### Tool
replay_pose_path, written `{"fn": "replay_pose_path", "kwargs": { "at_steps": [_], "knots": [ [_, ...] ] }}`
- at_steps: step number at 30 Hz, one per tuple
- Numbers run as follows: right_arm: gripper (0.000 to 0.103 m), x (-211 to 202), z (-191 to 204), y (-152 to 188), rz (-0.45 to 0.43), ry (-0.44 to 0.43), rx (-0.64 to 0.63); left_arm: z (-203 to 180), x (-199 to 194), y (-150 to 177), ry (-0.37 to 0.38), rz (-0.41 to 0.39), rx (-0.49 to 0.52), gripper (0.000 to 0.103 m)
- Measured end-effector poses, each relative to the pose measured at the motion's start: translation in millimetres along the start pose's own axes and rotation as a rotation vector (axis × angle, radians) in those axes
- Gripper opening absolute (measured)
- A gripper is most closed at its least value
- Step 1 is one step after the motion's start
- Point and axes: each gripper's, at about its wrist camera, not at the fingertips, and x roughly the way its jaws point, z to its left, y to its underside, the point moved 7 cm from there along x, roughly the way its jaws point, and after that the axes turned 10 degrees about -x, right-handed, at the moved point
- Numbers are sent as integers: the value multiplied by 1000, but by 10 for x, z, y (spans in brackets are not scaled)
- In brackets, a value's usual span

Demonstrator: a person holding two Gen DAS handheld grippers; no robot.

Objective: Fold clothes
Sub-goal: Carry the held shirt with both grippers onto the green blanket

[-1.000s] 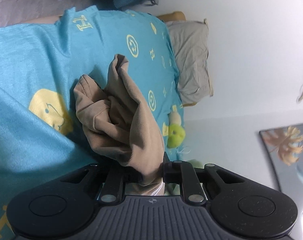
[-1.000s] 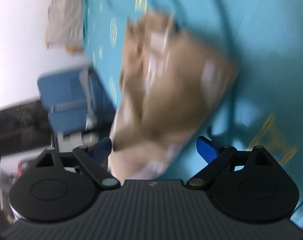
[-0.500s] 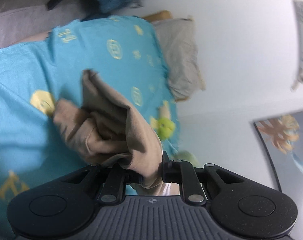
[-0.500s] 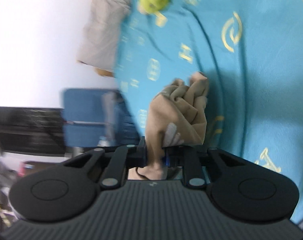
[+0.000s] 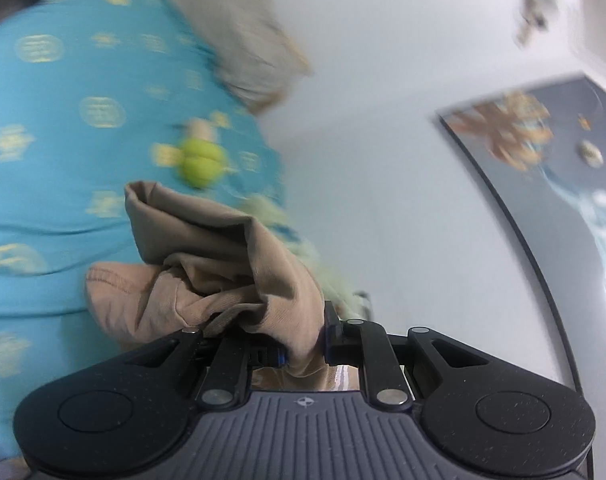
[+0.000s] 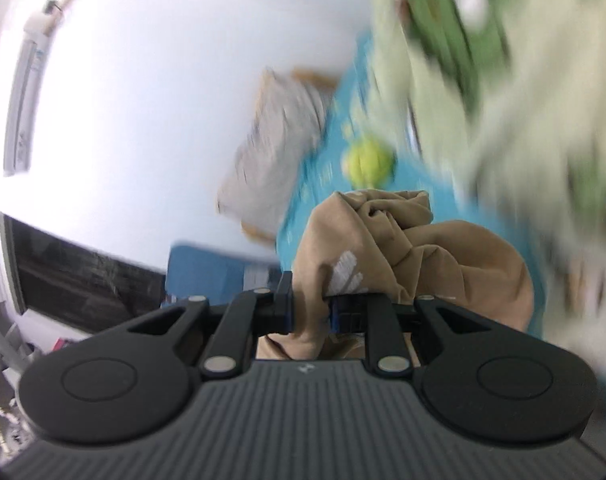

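Both grippers pinch tan garment edges, seemingly airborne.

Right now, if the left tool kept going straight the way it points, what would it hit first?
The left tool is already shut on the tan garment. Beyond that, probably the teal bedspread, though blur leaves depth unclear.

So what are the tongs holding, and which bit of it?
Both tongs are shut on the tan garment. The left tongs pinch a bunched fold of it; the right tongs pinch cloth beside its white print. Which part exactly cannot be told.
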Motion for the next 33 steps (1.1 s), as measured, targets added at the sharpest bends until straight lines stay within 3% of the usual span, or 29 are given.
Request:
{"fn": "replay_pose_path", "kwargs": {
  "at_steps": [6,10,12,15,19,27,29,31,33],
  "knots": [
    [20,-398,260,-1720,-241,44,-192,-1323,1415,241,194,99,107,17],
    [20,-610,134,-2366,-369,116,-261,-1836,2272,522,227,146,221,17],
    [20,-616,-98,-2489,-404,151,-257,-1931,2587,697,226,166,281,17],
    [20,-596,-497,-2473,-418,209,-250,-1766,2916,970,206,208,330,17],
    [20,-610,-1064,-2104,-378,275,-212,-1154,3112,1313,147,293,331,18],
    [20,-766,-1844,-1208,-313,344,-94,-215,2882,1795,29,356,358,22],
    [22,-760,-1949,-1080,-282,368,-62,-59,2800,1815,-16,342,382,31],
    [29,-768,-1947,-1040,-246,401,-48,-23,2747,1817,-66,318,420,56],
    [31,-796,-1921,-1005,-211,434,-31,-101,2684,1789,-103,298,468,71]
  ]
}}
